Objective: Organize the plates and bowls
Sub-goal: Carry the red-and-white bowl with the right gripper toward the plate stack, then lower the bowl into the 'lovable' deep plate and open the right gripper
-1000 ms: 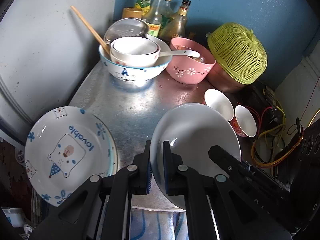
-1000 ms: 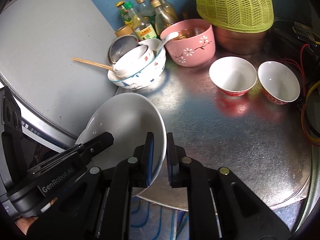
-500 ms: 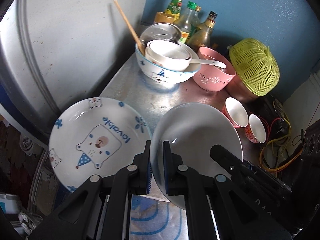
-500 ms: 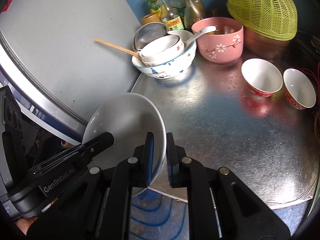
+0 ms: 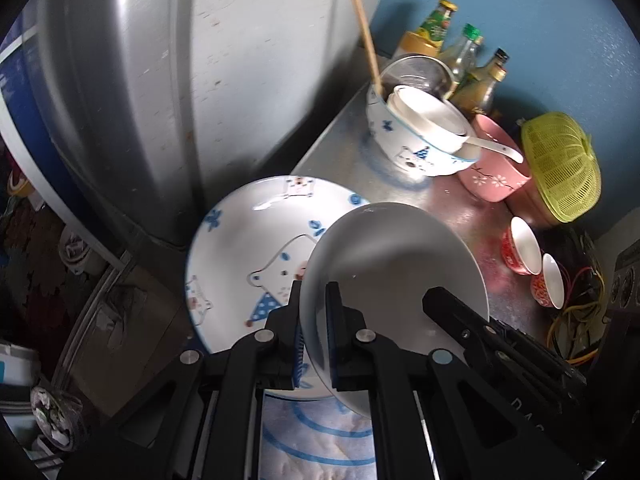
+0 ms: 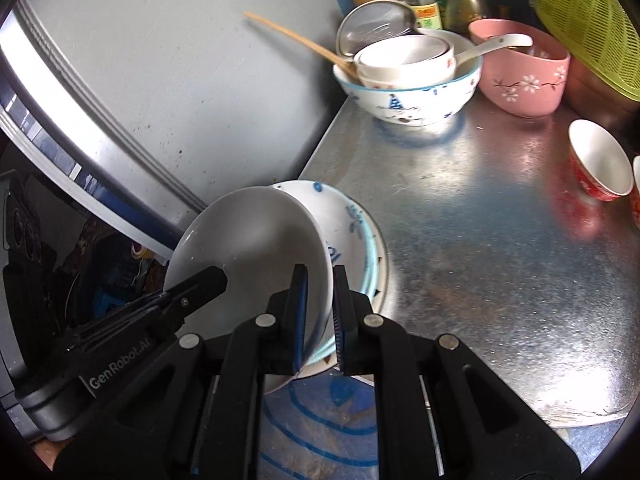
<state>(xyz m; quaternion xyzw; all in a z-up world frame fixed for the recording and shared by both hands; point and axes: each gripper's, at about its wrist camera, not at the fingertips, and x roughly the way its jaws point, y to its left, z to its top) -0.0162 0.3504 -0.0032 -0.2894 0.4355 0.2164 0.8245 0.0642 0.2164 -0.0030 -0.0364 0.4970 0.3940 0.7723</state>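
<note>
A plain white deep plate (image 5: 392,264) hangs tilted between both grippers, partly over a bear-print plate (image 5: 248,248) that tops a small stack at the table's near left corner. My left gripper (image 5: 314,292) is shut on the white plate's left rim. In the right wrist view my right gripper (image 6: 320,280) is shut on the right rim of the white plate (image 6: 256,248). There the bear-print plate (image 6: 352,236) shows behind and under it. Each view shows the other gripper's finger on the far rim.
A blue-and-white bowl (image 6: 408,96) with nested bowls, a spoon and chopsticks stands at the back. A pink bowl (image 6: 524,76), a green mesh cover (image 6: 588,20), bottles (image 5: 472,60) and two small red bowls (image 5: 520,244) are to the right. A grey appliance wall (image 5: 160,80) borders the metal tabletop (image 6: 480,220) on the left.
Both grippers have carried the white plate leftward and slightly down, from over the bare tabletop to partly over the bear-print plate. Both grips held.
</note>
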